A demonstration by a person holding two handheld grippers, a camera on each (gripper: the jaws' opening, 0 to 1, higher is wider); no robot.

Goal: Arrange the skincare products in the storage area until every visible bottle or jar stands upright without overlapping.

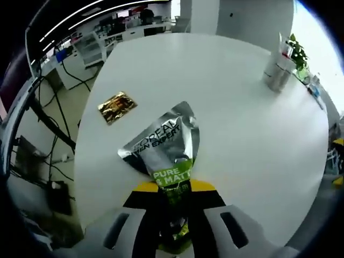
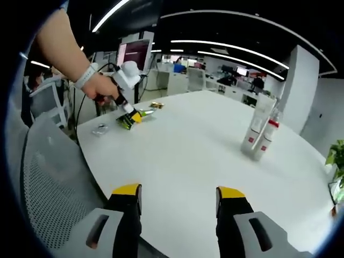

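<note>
Left gripper view looks down along its own jaws at a round white table (image 1: 252,140), and the left gripper (image 1: 174,188) has its yellow-tipped jaws drawn narrow on the green lower end of a silver sachet (image 1: 164,148), printed with "PURE & MATT" in green; the rest of the sachet fans out over the tabletop ahead of the jaws. Just beyond it, toward the table's edge, lies a small gold foil packet (image 1: 117,107), apart from the sachet. At the far side of the table stands a silvery cylindrical container (image 1: 278,74), upright, with a green plant (image 1: 297,52) just behind it. Right gripper view takes in the same table (image 2: 188,156) from low at its rim, with the right gripper (image 2: 179,198) hovering there, its 2 jaws spread wide and nothing between them. Across the table a person's hand (image 2: 101,86), a band on the wrist, grips the left gripper (image 2: 130,114), whose tips pinch the green and silver sachet (image 2: 124,122) down at the tabletop. A small silvery item (image 2: 100,129) lies beside it, too small to identify. To the right, 2 white tubes with red markings (image 2: 260,131) stand upright, close together, well apart from the sachet.
</note>
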